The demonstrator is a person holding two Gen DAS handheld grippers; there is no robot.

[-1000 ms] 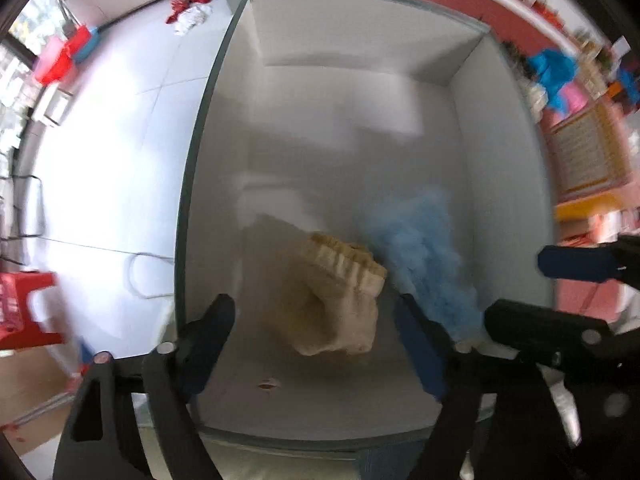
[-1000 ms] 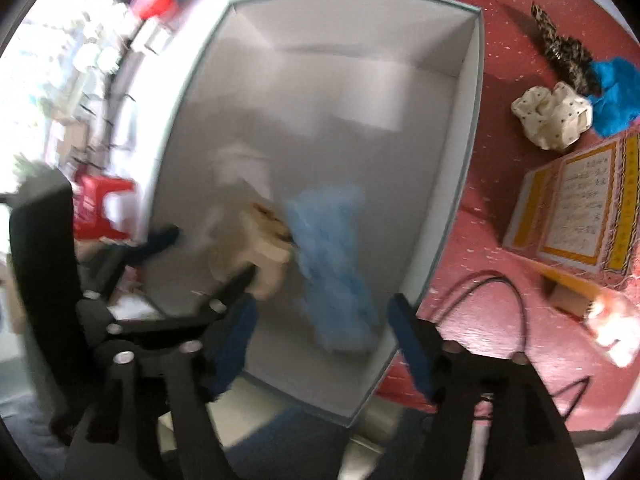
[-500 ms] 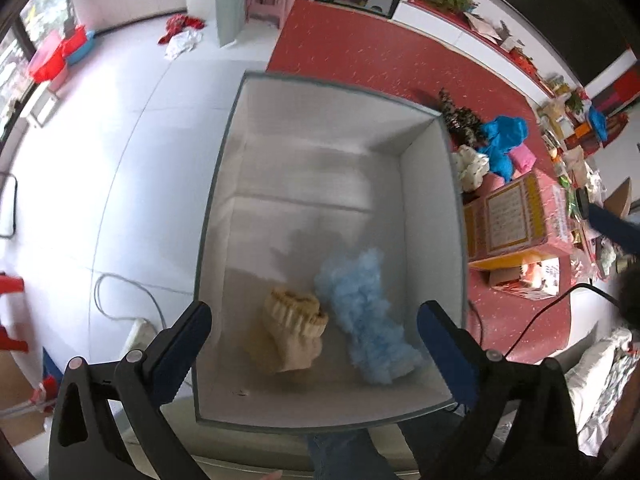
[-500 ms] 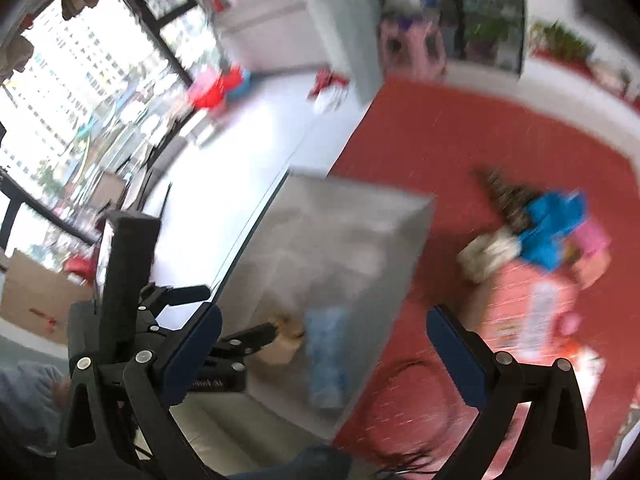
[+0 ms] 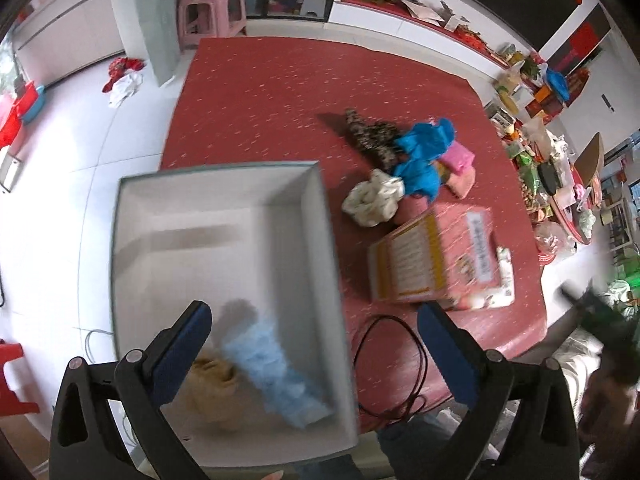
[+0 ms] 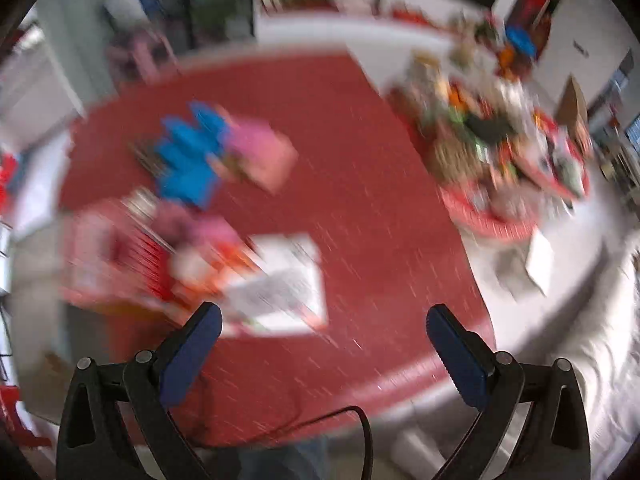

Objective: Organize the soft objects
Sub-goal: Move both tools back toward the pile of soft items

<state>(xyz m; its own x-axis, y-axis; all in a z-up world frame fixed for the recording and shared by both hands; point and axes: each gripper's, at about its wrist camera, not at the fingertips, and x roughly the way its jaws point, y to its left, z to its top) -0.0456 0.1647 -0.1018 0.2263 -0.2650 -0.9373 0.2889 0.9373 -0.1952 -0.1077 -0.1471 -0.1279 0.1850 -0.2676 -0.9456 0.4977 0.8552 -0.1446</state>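
The largest surface is the round red speckled table (image 5: 280,92), also visible in the right wrist view (image 6: 360,200), where the whole picture is blurred. On the near left part of the table stands the open white rectangular box with a grey-green rim (image 5: 192,248). It holds two soft items in its near end: a pale blue fluffy cloth (image 5: 276,372) and, touching it on the left, a tan ribbed fabric bundle (image 5: 212,376) (both are smeared by blur, so finer detail cannot be told).

To the right of the box lies a pink and yellow printed carton (image 5: 436,260). Beyond the carton sits a cluster of soft items still on the table: a bright blue cloth (image 5: 424,152), a cream spotted fabric bundle (image 5: 374,200) just beside it, a dark leopard-patterned cloth (image 5: 370,136) behind, and a pink folded cloth (image 5: 458,158) on the right. A thin black cable (image 5: 404,364) loops on the table near the front edge.

The left gripper (image 5: 316,344) hangs above the box's near right corner; its jaws have just been opening and stand wide apart, with nothing between the blue pads. The right gripper (image 6: 324,344) hangs over bare table near the front edge; its jaws have likewise just been opening, stand wide apart, and hold nothing.
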